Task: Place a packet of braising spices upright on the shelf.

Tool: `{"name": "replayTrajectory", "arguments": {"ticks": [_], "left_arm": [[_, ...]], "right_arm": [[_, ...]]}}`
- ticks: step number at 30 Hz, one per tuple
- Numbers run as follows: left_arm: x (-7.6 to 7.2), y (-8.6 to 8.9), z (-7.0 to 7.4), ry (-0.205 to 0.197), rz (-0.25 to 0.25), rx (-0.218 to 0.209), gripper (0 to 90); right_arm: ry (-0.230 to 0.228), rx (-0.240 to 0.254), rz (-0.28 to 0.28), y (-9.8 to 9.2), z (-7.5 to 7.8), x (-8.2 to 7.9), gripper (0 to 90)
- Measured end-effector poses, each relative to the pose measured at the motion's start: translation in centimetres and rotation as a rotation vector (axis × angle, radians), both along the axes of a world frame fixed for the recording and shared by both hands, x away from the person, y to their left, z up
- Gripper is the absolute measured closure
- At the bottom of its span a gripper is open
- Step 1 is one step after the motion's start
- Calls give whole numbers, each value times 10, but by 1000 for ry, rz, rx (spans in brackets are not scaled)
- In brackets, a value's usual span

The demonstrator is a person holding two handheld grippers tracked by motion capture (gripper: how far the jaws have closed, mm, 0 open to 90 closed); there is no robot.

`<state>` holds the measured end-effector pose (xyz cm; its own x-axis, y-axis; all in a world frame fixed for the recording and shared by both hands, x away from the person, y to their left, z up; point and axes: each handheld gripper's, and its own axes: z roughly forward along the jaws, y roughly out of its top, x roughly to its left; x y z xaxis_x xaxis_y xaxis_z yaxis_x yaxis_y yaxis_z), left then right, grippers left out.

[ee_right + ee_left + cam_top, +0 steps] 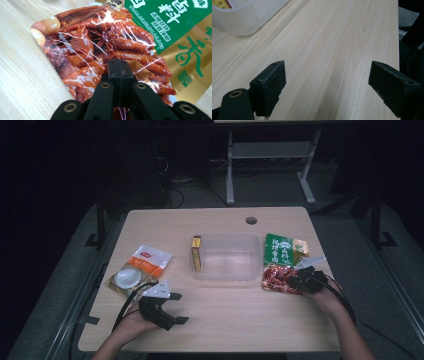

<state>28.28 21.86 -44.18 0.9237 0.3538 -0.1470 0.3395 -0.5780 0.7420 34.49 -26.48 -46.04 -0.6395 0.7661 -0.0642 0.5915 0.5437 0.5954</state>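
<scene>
Pale wood table (pixel 220 320): right gripper (pixel 120 66) clamped on near edge of green-and-red food packet (pixel 105 42), clear plastic bin (pixel 227 257) just left; left gripper (pixel 327 77) spread wide over bare wood, holding nothing.

Pouch (pixel 281 264): flat, glossy, sealed food pack, green and gold at the far end with white characters, red-brown braised-meat picture at the near end; lying face-up on the surface just right of the clear tub.
</scene>
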Motion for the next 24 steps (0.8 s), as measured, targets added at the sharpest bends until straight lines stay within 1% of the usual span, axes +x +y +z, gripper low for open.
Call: {"name": "replayTrajectory", "arguments": {"ticks": [1,2,3,4,5,7,9,10,11,15,17,19,20,21,24], "left_arm": [[0,0,0,0,0,0,138],[0,0,0,-7,-10,9,138],[0,0,0,-2,-6,6,138],[0,0,0,-4,-7,6,139],[-1,0,0,1,-3,1,138],[0,1,1,-2,-8,12,139],[0,1,0,2,-7,11,138],[0,1,0,2,-8,12,138],[0,0,0,2,-9,13,138],[-1,0,1,3,-6,7,138],[0,0,1,1,-8,10,138],[0,0,1,1,-8,11,138],[0,0,1,1,-8,10,138],[0,0,1,1,-7,8,139],[1,1,1,1,-5,6,139]], "right_arm": [[0,0,0,0,0,0,900],[1,-7,1,1,0,0,900],[3,-15,4,2,1,-1,900],[-3,-24,12,3,1,-2,900],[-1,-22,18,6,1,-4,900],[-4,-31,36,10,1,-9,900],[0,-43,47,15,2,-15,900],[0,-42,64,18,2,-21,900],[0,-42,64,18,2,-21,900],[14,-36,110,26,3,-35,900],[0,-60,126,30,4,-41,900],[4,-63,134,31,5,-39,900],[4,-41,131,29,5,-37,900],[6,-17,118,27,6,-33,900],[-15,20,62,17,12,-15,900]]}}
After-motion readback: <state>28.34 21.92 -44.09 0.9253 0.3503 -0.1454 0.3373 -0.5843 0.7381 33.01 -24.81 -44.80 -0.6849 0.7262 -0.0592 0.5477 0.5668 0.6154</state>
